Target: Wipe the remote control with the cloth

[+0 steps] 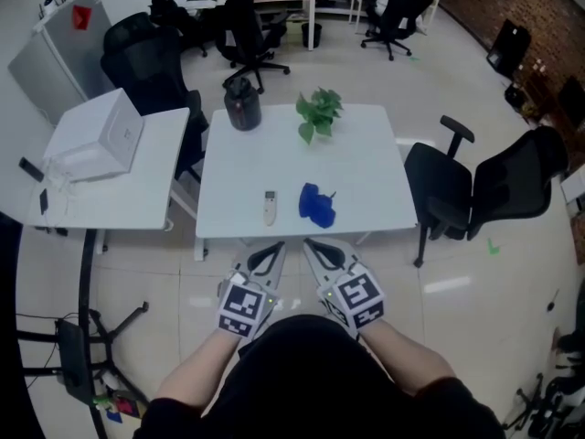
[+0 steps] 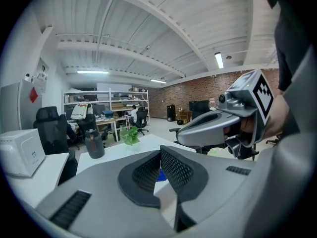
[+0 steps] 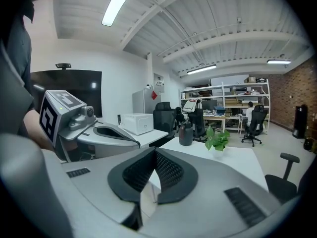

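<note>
Both grippers are held close to the person's body, short of the near edge of the bench and over the floor. The left gripper and the right gripper point side by side toward that edge. Each gripper's own view shows its jaws clenched pad to pad with nothing between them. Neither is in contact with any item.

The remote control lies flat near the near edge of the bench, slightly left of centre, with its long axis running from the near edge toward the far edge. The blue cloth lies crumpled just beside it on the right, not touching it.

This layout puts the cloth ahead of the right gripper and the remote control ahead of the left gripper. It probably suits a split of work: right takes the cloth, left steadies the remote control. Wiping has not started. Either gripper's jaws must be released before a grasp is possible.

A potted plant stands near the far edge and a dark jug near the far left corner, both well clear of the work area. A white box-shaped appliance sits on the adjoining desk to the left.
</note>
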The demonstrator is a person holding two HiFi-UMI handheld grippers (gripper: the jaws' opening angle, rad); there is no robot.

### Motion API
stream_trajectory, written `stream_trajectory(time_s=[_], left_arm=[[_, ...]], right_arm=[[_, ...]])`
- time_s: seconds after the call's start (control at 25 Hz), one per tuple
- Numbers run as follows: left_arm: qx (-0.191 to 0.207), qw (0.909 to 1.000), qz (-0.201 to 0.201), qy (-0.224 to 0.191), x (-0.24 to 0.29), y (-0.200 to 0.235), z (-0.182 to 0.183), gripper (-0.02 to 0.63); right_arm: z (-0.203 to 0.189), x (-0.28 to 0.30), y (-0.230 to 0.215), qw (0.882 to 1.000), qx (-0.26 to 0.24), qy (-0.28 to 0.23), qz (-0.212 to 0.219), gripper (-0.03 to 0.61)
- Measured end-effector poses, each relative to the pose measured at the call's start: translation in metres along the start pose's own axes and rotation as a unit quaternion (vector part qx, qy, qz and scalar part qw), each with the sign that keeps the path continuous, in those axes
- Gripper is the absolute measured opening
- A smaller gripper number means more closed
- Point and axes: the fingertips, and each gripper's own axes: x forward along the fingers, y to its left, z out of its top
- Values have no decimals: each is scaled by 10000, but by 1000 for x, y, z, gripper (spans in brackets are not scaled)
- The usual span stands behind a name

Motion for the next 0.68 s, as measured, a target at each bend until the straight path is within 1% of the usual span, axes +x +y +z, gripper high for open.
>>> stream_trajectory(time_s=[0.32,0.68], left_arm=[[-41,10000,18,51,2,-4,-5,3],[-44,9999,111,42,3,4,-4,2]], right_arm=[[-4,-4,-1,10000,23,70,-34,9],[-2,-2,1,10000,-3,75,-23,8]])
